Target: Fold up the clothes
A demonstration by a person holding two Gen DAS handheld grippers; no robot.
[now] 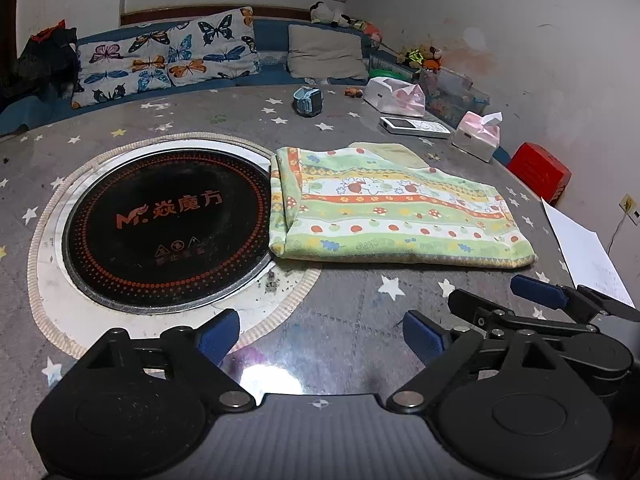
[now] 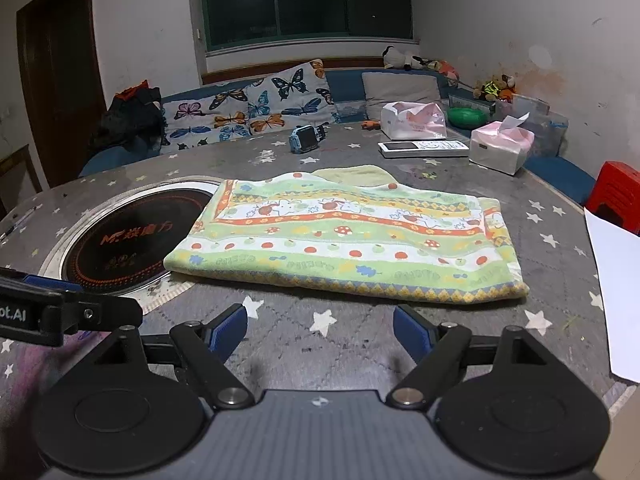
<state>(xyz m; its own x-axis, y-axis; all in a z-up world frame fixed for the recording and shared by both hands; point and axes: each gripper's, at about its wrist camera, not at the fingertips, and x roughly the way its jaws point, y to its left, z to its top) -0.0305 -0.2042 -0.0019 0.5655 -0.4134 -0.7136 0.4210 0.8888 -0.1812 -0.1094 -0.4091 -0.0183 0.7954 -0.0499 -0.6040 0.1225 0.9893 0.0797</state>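
Note:
A green, striped cloth with mushroom and apple prints (image 1: 392, 208) lies folded flat on the grey star-patterned table (image 1: 344, 320), its left edge over the rim of the round cooktop (image 1: 164, 220). It also shows in the right wrist view (image 2: 344, 240). My left gripper (image 1: 320, 338) is open and empty, in front of the cloth and apart from it. My right gripper (image 2: 320, 330) is open and empty, just short of the cloth's near edge. The right gripper's fingers (image 1: 540, 292) show at the right of the left wrist view.
A white sheet of paper (image 2: 616, 292) lies at the table's right edge. A remote (image 2: 424, 148), tissue packs (image 2: 500, 148) and a small blue toy (image 2: 308, 140) sit at the back. A red stool (image 2: 616, 196) stands beyond the right edge. A sofa with cushions lies behind.

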